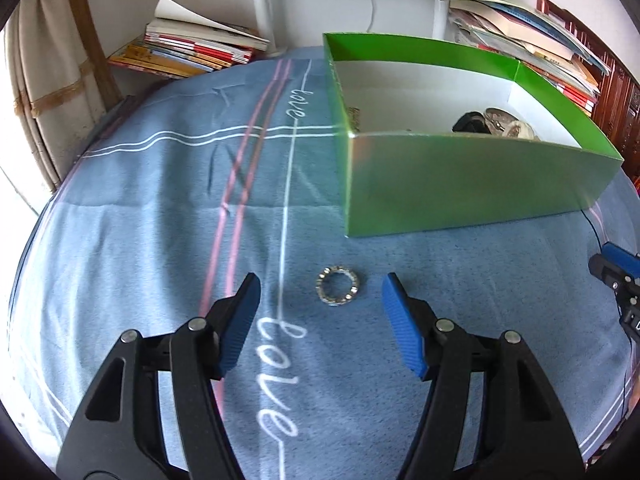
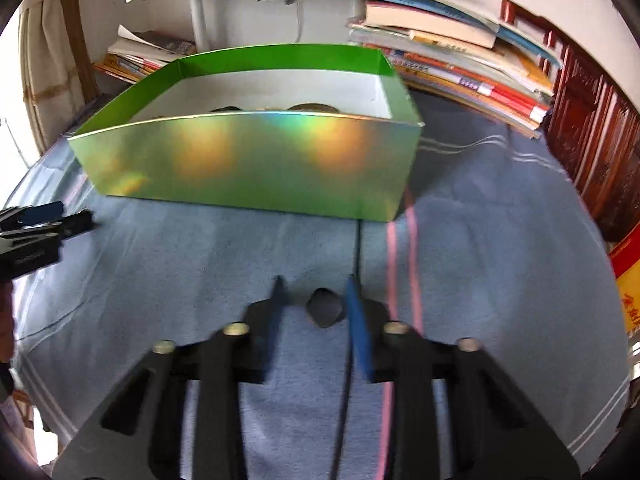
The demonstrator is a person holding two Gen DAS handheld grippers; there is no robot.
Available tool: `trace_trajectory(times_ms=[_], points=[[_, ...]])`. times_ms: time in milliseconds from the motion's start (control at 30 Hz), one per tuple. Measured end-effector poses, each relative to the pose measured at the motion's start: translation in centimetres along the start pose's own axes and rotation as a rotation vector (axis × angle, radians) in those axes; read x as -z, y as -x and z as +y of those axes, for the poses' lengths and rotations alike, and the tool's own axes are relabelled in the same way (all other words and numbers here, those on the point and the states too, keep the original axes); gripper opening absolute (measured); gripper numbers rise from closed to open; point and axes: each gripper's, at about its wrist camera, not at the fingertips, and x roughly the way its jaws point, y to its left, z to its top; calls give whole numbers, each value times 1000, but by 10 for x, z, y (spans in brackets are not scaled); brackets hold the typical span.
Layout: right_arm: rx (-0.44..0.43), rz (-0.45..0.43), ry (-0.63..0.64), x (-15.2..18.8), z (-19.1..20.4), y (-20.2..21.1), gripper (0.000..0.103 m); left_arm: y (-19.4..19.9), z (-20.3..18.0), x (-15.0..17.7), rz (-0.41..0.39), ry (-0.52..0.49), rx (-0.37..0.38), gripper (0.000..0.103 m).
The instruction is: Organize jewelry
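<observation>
A silver beaded ring-shaped bracelet (image 1: 339,289) lies on the blue cloth. My left gripper (image 1: 320,292) is open, with the bracelet between its blue fingertips. A green open box (image 1: 472,184) stands beyond it, with a dark piece (image 1: 472,122) and pale jewelry (image 1: 508,124) inside. In the right wrist view my right gripper (image 2: 316,300) is partly open around a small dark object (image 2: 325,307) on the cloth, not touching it. The green box (image 2: 256,168) stands ahead. The left gripper (image 2: 44,224) shows at the left edge.
Stacks of books (image 1: 192,50) lie behind the box at the left and more books (image 2: 460,60) at the right. A dark wooden cabinet (image 2: 592,136) stands at the right. A thin dark cable (image 2: 352,340) runs across the cloth.
</observation>
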Motion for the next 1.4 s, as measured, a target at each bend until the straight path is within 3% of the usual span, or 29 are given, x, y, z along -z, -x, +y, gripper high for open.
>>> trace_trajectory(times_ms=[167, 367, 467, 567, 800, 1033, 1100, 1167, 1267, 1400], points=[[-28, -2, 13, 5, 13, 5, 21, 2, -6, 3, 0, -8, 51, 48], [-112, 13, 42, 14, 36, 15, 21, 18, -31, 21, -5, -96, 193, 51], [-109, -13, 50, 17, 40, 24, 29, 28, -32, 31, -4, -99, 240, 59], [-80, -30, 55, 20, 41, 30, 40, 33, -24, 36, -17, -85, 207, 64], [-71, -13, 22, 26, 31, 21, 41, 27, 0, 40, -8, -10, 148, 65], [-48, -27, 35, 26, 35, 19, 44, 6, -3, 4, -32, 39, 97, 64], [-53, -30, 35, 26, 34, 19, 44, -4, -6, -2, -13, 29, 81, 59], [-57, -31, 32, 27, 34, 19, 44, -4, -12, -5, -35, 3, 77, 40], [-64, -32, 24, 27, 32, 20, 44, 0, -16, -2, -35, -6, 109, 23], [-66, -32, 16, 28, 32, 21, 44, 14, -29, 14, -33, -61, 201, 21]])
